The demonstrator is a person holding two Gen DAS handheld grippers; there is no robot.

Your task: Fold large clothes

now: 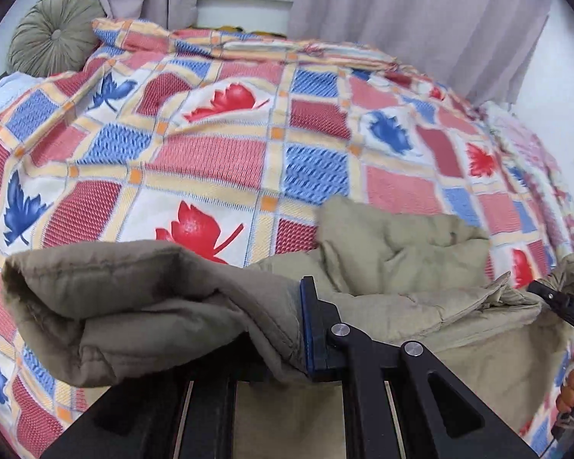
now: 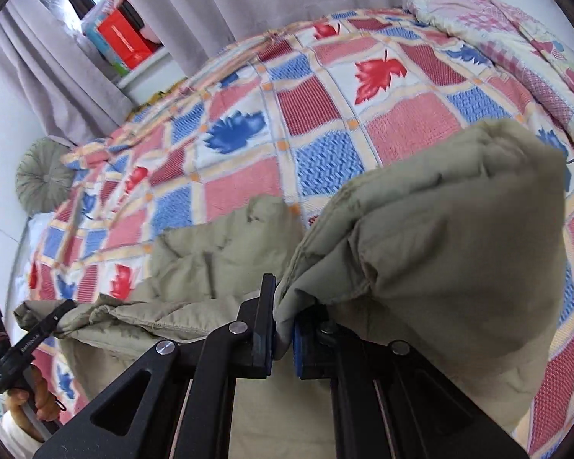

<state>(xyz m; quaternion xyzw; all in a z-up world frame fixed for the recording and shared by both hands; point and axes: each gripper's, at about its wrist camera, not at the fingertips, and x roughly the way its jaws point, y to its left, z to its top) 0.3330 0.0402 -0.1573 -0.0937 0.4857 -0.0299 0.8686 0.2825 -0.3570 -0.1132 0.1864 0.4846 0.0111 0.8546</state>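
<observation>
Both tongs clamped on a padded khaki garment above a quilt-covered bed.

The left tongs grip a bunched fold of the khaki padded garment (only one blue-faced finger shows, the cloth draping over the other side), and the fold hangs out to the left as a thick roll. The right tongs stand nearly closed, pinching an edge of the same garment between their fingers, with a bulky fold sagging to the right. The garment spans between the two tongs, its middle part resting on the bed's patchwork quilt with red and blue leaf prints. A round pleated cushion sits at the far corner beside grey curtains. Each view catches the opposite tool at its edge, with a hand on its handle.
</observation>
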